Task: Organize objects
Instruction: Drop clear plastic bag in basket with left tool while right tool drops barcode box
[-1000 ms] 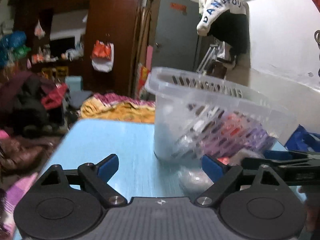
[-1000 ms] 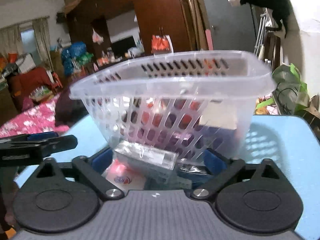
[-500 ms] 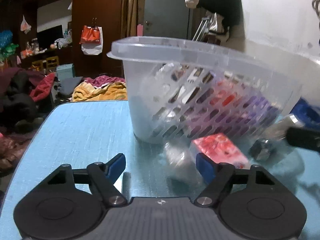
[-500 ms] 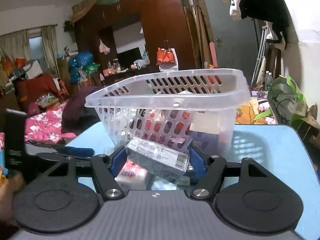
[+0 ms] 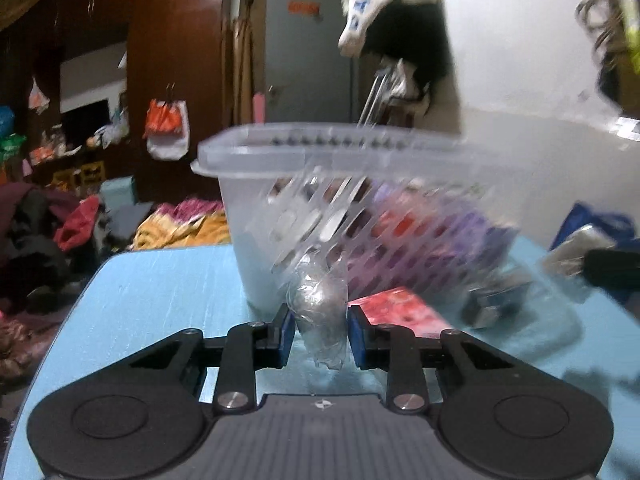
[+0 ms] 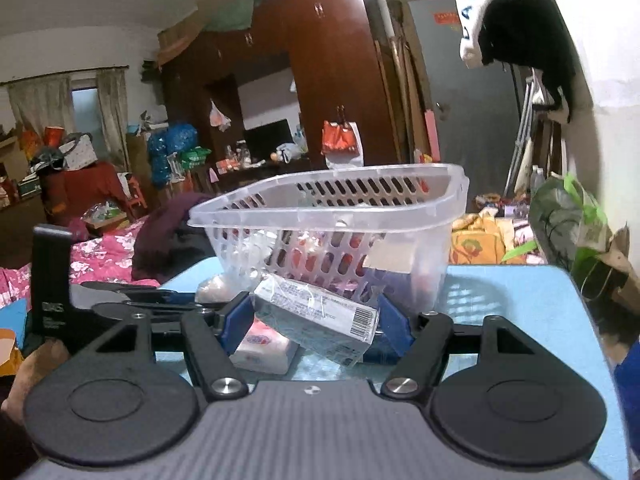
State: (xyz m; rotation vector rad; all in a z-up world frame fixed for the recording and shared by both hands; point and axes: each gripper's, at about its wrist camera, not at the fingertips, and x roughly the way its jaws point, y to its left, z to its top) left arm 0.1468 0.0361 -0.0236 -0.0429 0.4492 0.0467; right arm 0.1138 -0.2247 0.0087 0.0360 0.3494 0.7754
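The left claw (image 5: 319, 326) is closed on a small clear plastic bag (image 5: 320, 304) with something grey and crumpled inside; both blue pads touch the bag, and its lower end hangs a little under them, above the blue worktop (image 5: 160, 288). The bag is just in front of the clear plastic basket (image 5: 328, 148), which stands on the worktop and has slotted walls; red, purple and white things show through them, but the left view is blurred and I cannot tell what they are. On the worktop just to the right of the left claw lies a pink packet (image 5: 400, 308), and further right some dark and silver things that are too blurred to name. The right claw (image 6: 316, 314) is closed on a box wrapped in clear film (image 6: 316, 316) with a barcode at its right end; the box sits tilted between the blue pads, its left end higher. Under the box, on the worktop (image 6: 512, 300), lies a white and pink packet (image 6: 266, 346). The basket (image 6: 332, 204) is right behind this claw, near the middle of the worktop. At the left edge of the right view the other gripper's black body shows, held by a hand (image 6: 24, 364).
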